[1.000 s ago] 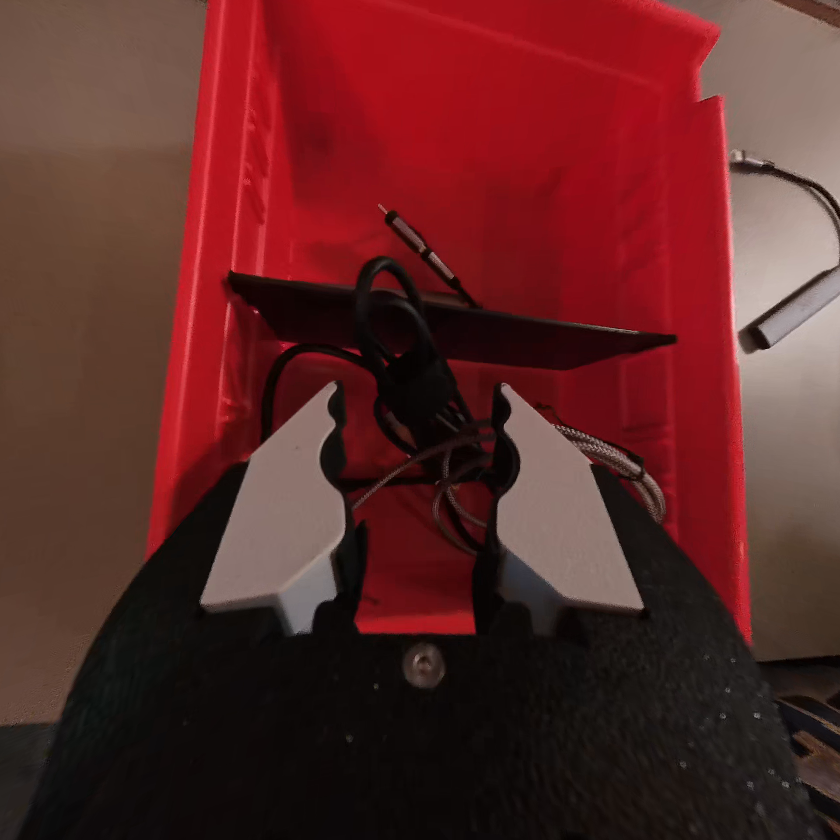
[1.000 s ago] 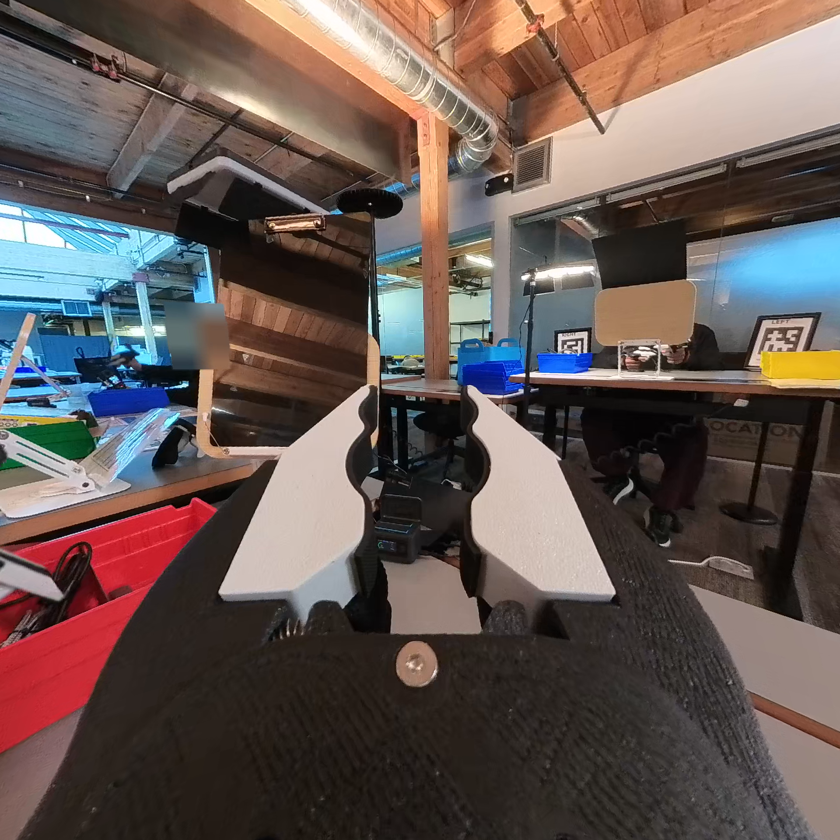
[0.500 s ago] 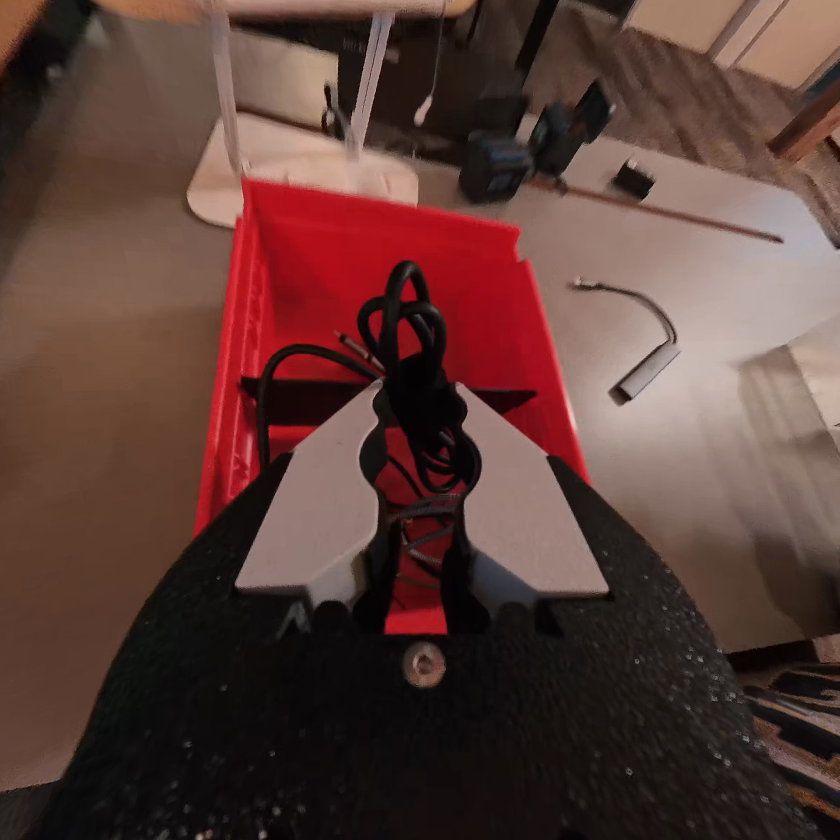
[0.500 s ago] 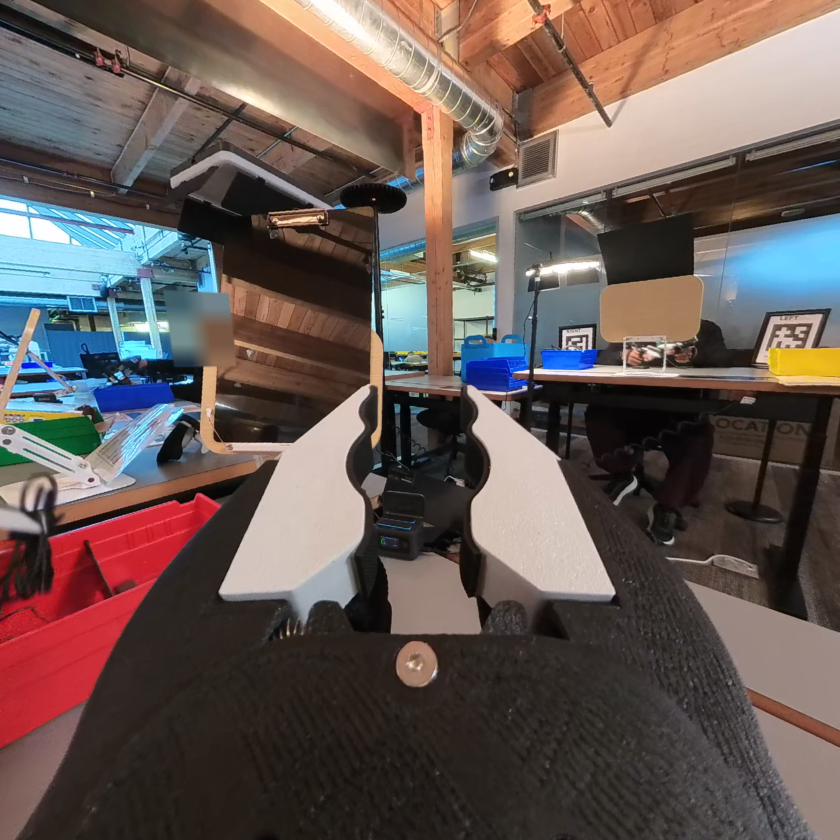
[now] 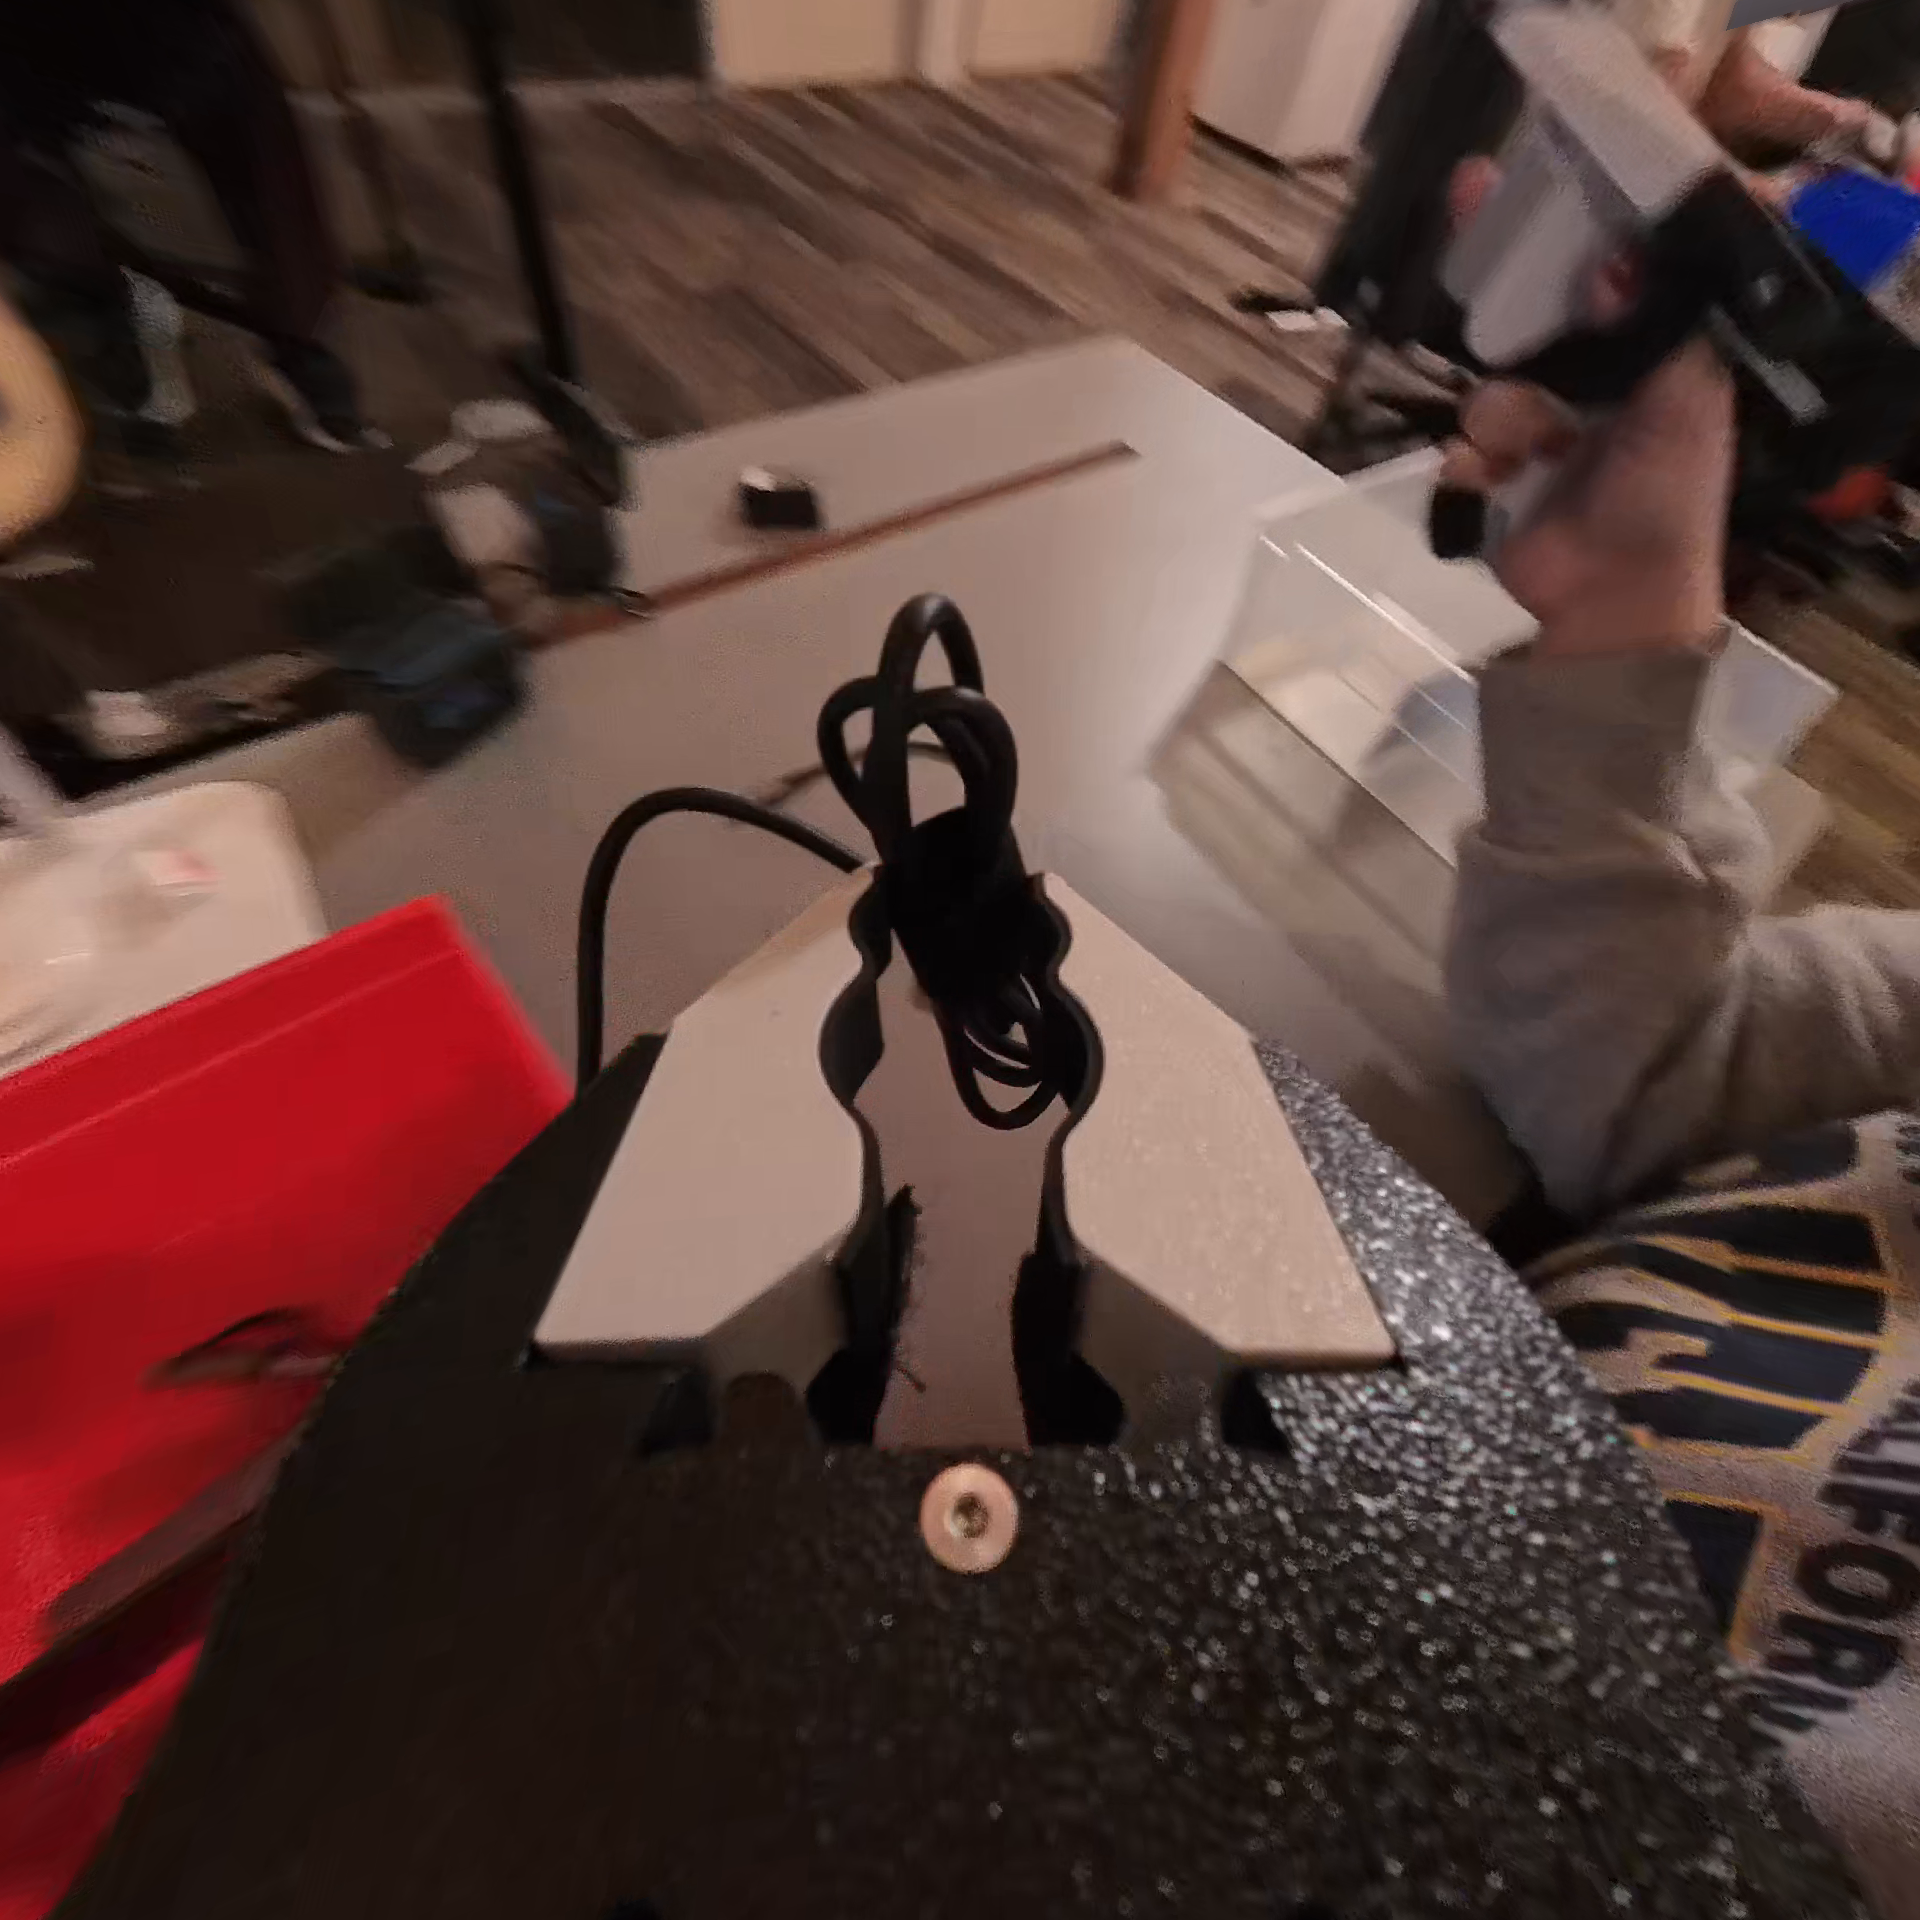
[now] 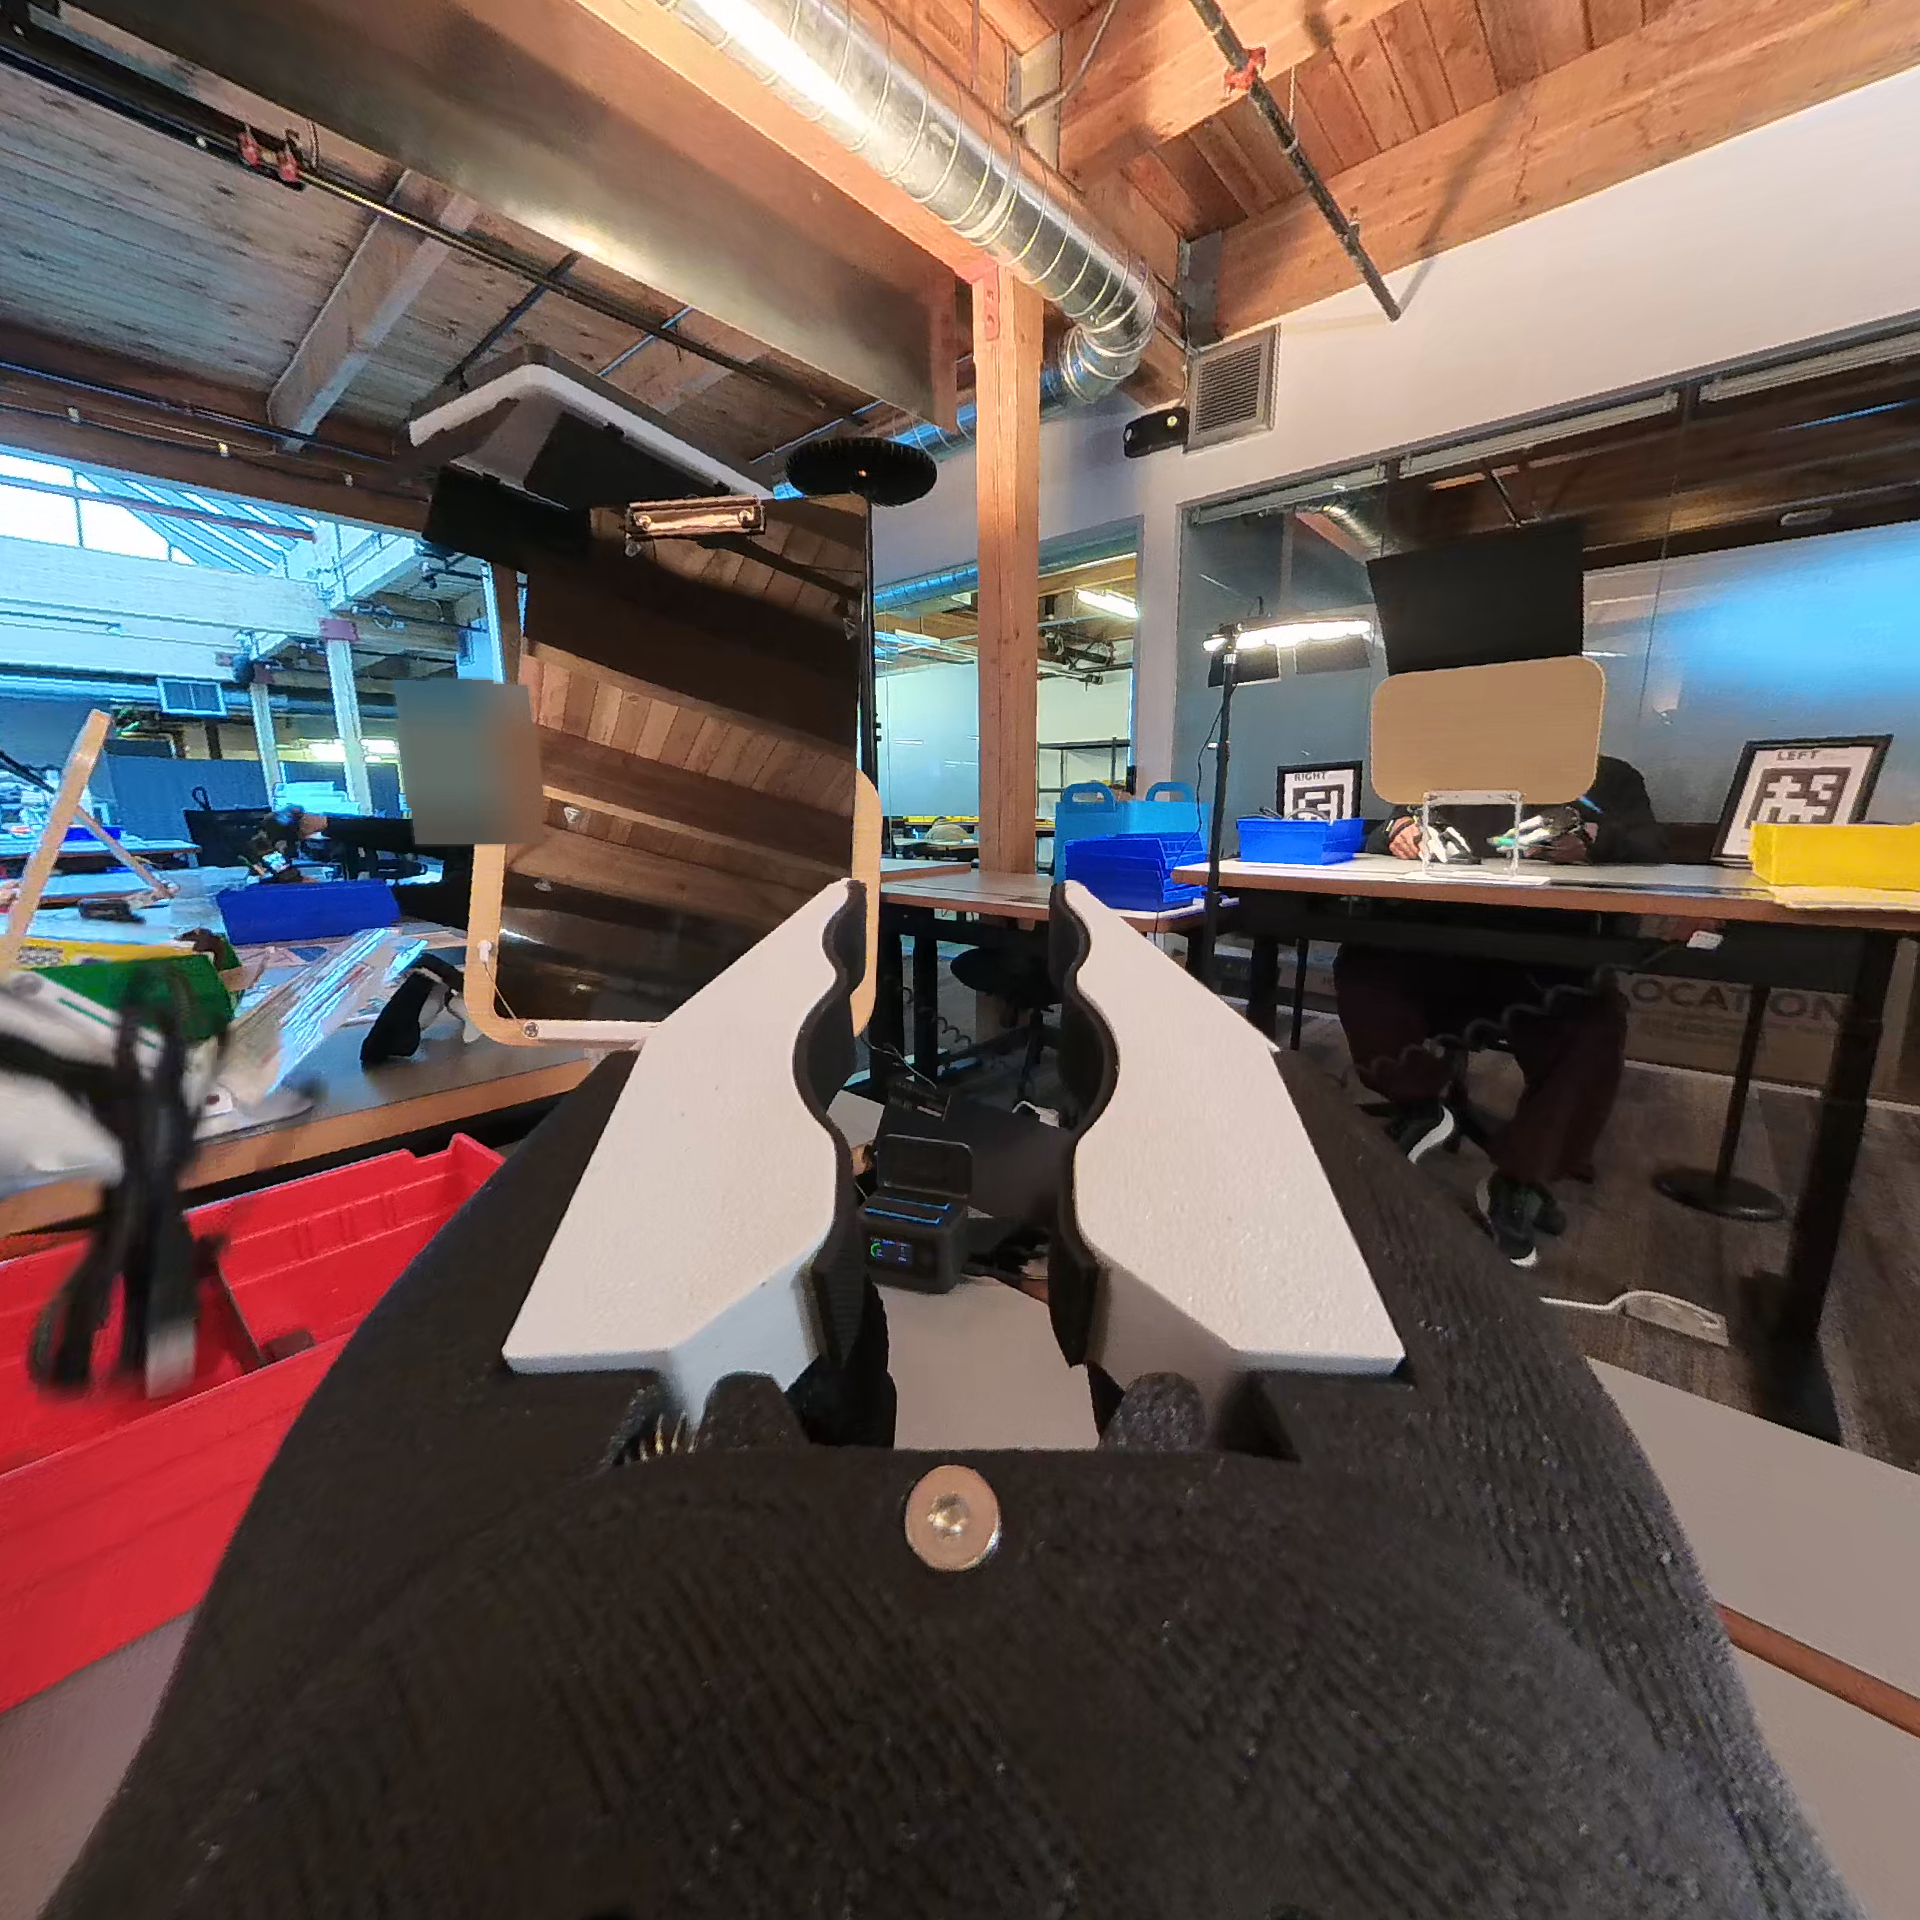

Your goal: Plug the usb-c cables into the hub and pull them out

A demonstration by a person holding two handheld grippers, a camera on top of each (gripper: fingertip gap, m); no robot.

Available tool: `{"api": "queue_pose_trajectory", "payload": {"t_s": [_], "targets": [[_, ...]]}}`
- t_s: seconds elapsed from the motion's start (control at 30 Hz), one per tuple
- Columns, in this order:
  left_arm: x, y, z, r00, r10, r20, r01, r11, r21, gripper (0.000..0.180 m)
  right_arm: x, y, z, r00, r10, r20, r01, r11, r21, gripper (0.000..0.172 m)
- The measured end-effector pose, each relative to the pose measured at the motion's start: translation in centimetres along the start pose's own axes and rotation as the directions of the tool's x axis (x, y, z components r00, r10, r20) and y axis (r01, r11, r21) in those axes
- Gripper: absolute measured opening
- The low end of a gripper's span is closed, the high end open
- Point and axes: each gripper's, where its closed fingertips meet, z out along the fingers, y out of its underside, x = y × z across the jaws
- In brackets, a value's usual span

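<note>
The left wrist view is pretty smeared, so most of the background there is mush. The left hand-held gripper is clamped on a bundled black cable: both fingertips squeeze the coil, loops stick up past the tips, and one strand arcs off to the left. It hangs in the air, with the red bin low on the left and the pale counter beyond it. I can't make out a hub anywhere.

The right hand-held gripper has its jaws partly apart with nothing between them, pointing out across the room. Its view catches the cable bundle again, blurry, at the left edge over the red bin. There are printed marker cards on a far desk.
</note>
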Motion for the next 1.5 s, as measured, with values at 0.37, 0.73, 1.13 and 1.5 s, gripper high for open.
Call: {"api": "queue_pose_trajectory", "payload": {"t_s": [0.37, 0.73, 1.13, 1.5], "targets": [[6.6, 8.4, 14.0, 0.988, 0.066, -0.137, -0.091, 0.979, -0.184, 0.027, -0.1, 0.2, 0.1, 1.0, 0.005, 0.011, -0.005, 1.0, -0.005, 0.033], [5.9, 3.8, 9.7, 0.98, 0.192, -0.045, -0.19, 0.981, 0.041, 0.052, 0.0, 0.2, 0.1, 1.0, 0.014, 0.012, -0.014, 1.0, -0.004, 0.033], [-10.9, 9.8, -5.2, 0.796, 0.299, 0.526, -0.173, 0.945, -0.277, 0.042, 0.0, 0.1, 0.0, 1.0, 0.022, 0.02, -0.022, 1.0, 0.0, 0.033], [-15.1, 21.3, -2.0, 0.887, 0.246, 0.39, 0.017, 0.828, -0.561, 0.044, 0.1, 0.1, -0.1, 0.999, 0.025, 0.021, -0.025, 1.0, 0.002, 0.033]]}}
